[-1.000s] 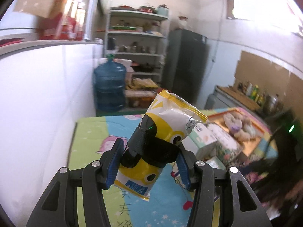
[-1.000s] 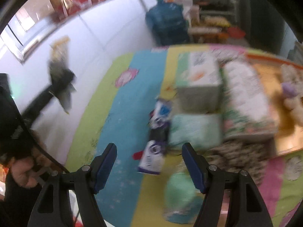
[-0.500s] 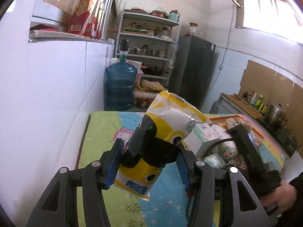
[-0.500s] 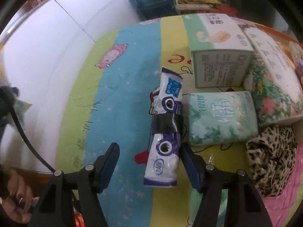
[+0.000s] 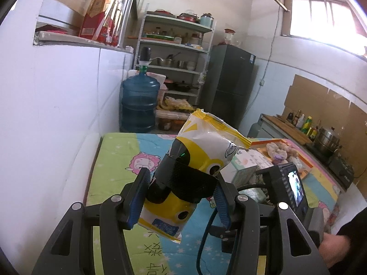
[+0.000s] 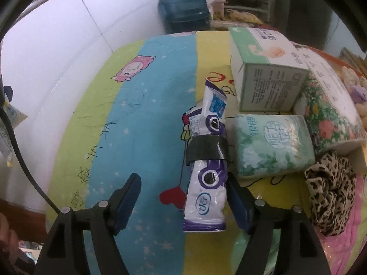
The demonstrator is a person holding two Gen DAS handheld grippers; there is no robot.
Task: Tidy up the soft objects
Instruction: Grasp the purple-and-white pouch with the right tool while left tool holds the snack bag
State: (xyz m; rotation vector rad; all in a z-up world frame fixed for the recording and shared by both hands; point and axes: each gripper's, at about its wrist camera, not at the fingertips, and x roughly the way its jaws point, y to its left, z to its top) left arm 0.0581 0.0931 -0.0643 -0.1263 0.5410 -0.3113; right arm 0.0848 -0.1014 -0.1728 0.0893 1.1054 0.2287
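Right gripper [image 6: 181, 202] has dropped over the purple packet [image 6: 206, 171], fingers apart; left gripper [image 5: 179, 200] stays clamped on yellow packet [image 5: 195, 174]. Pickup is next, we judge.

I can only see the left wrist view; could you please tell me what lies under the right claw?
Observer: A white and purple pouch bound with black tape lies flat on the blanket, between the open pads of the right claw.
Operator: Thank you. Is anything crowding it?
Observer: Yes, a green floral tissue pack lies right beside it.
Operator: Anything else nearby?
Observer: A leopard-print cloth is bunched just past that pack.
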